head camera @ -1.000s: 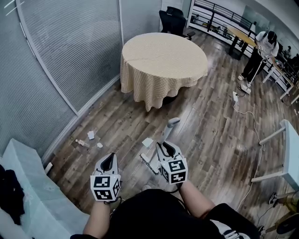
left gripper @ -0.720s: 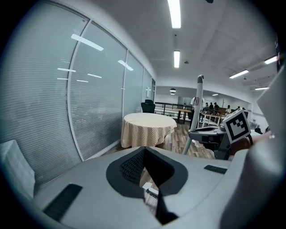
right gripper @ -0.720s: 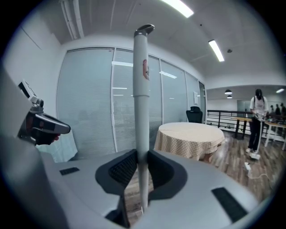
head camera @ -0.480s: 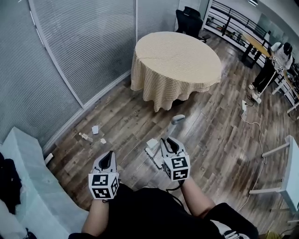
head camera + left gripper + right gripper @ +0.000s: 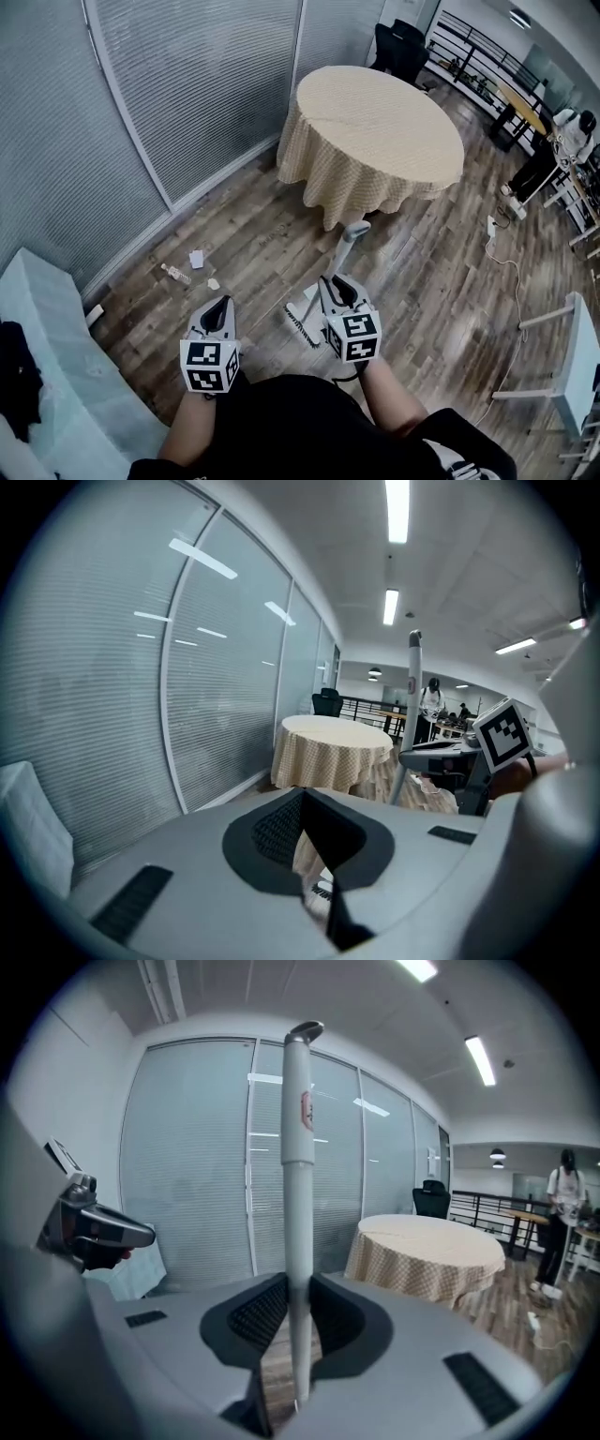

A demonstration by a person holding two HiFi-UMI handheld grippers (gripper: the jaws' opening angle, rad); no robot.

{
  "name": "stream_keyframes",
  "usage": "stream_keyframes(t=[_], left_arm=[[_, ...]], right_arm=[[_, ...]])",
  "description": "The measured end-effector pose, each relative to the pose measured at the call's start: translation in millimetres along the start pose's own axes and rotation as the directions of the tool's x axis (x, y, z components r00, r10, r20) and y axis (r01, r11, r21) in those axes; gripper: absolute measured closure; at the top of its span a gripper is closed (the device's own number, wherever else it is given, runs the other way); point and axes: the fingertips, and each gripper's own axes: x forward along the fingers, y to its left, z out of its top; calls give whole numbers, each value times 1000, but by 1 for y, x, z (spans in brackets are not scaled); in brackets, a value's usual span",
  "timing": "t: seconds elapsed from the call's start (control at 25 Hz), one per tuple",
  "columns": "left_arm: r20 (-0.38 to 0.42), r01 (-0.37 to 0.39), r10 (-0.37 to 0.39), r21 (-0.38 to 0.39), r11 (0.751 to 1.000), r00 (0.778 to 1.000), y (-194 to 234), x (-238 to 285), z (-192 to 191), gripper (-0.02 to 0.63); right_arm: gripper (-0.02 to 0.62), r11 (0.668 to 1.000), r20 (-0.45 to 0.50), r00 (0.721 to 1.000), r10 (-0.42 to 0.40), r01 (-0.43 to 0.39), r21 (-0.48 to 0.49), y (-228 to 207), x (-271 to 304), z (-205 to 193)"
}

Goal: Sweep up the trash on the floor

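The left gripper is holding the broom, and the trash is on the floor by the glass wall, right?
Not quite. The right gripper holds the broom, not the left gripper, which is shut on nothing. The right gripper view shows it. The trash is on the floor by the glass wall.

The round table (image 5: 380, 127) and floor trash (image 5: 196, 259) have shifted rightward in the head view.

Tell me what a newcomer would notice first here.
The round table draped in a beige checked cloth dominates the room's far side. Nearer, the right hand-held gripper clamps an upright broom, and scraps of trash lie on the wood floor by the glass wall.
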Motion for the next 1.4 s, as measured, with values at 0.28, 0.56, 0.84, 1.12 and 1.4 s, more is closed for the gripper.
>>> stream_keyframes(t=[0.28, 0.56, 0.84, 1.12, 1.4], left_arm=[[8, -6, 6, -25, 1000, 1000, 153, 8, 23, 611], [2, -59, 59, -77, 995, 998, 263, 1, 26, 611], [0, -171, 174, -172, 970, 985, 358, -27, 8, 611], [-84, -325, 314, -287, 901, 946, 445, -65, -33, 611], [-180, -432, 393, -386, 815, 902, 479, -78, -75, 611]], right_arm=[[511, 1000, -28, 999, -25, 25, 6, 86, 87, 36], [511, 997, 130, 989, 63, -57, -51, 183, 159, 118], [511, 941, 78, 955, 286, -265, -209, 307, 260, 153], [511, 875, -21, 910, 415, -405, -267, 410, 366, 162], [511, 726, -100, 789, 606, -600, -337, 506, 452, 159]])
